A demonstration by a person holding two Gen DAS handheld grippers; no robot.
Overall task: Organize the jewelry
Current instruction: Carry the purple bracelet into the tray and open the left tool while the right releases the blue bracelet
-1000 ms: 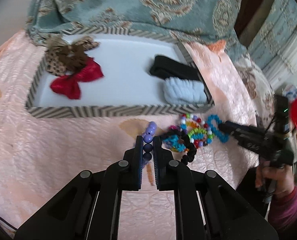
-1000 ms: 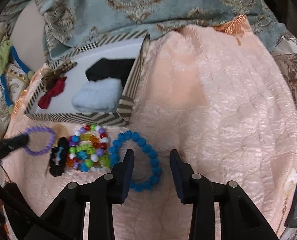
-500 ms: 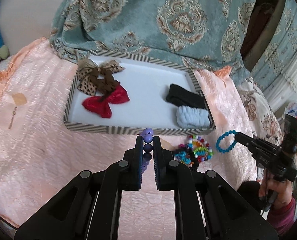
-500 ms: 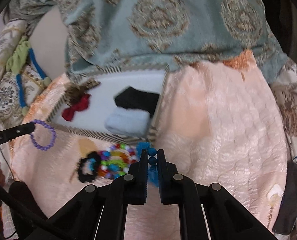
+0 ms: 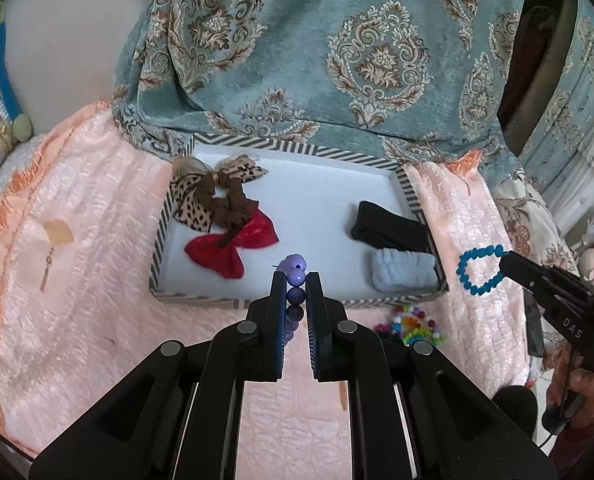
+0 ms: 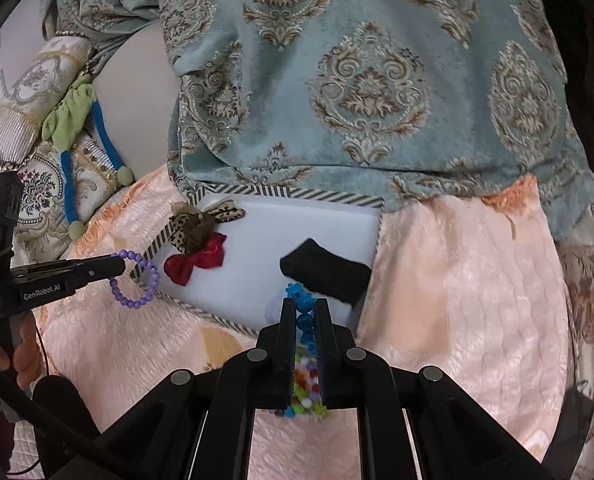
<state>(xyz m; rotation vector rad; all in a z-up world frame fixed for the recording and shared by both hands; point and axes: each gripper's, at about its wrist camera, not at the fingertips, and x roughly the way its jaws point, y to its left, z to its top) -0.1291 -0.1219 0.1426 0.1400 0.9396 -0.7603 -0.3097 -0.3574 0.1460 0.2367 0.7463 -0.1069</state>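
Note:
My left gripper is shut on a purple bead bracelet, held in the air just in front of the striped tray. From the right wrist view the same bracelet hangs as a loop from that gripper. My right gripper is shut on a blue bead bracelet; in the left wrist view this bracelet dangles to the right of the tray. A heap of multicoloured bead bracelets lies on the pink cover below the tray's front right corner.
The tray holds a leopard-print bow, a red bow, a black band and a pale blue band. A teal patterned blanket rises behind the tray. A person's hand grips the right tool.
Both grippers rose from the cover, each lifting its bracelet. The right gripper closed on the blue bracelet, which lay flat a second ago. The bead heap stayed on the cover.

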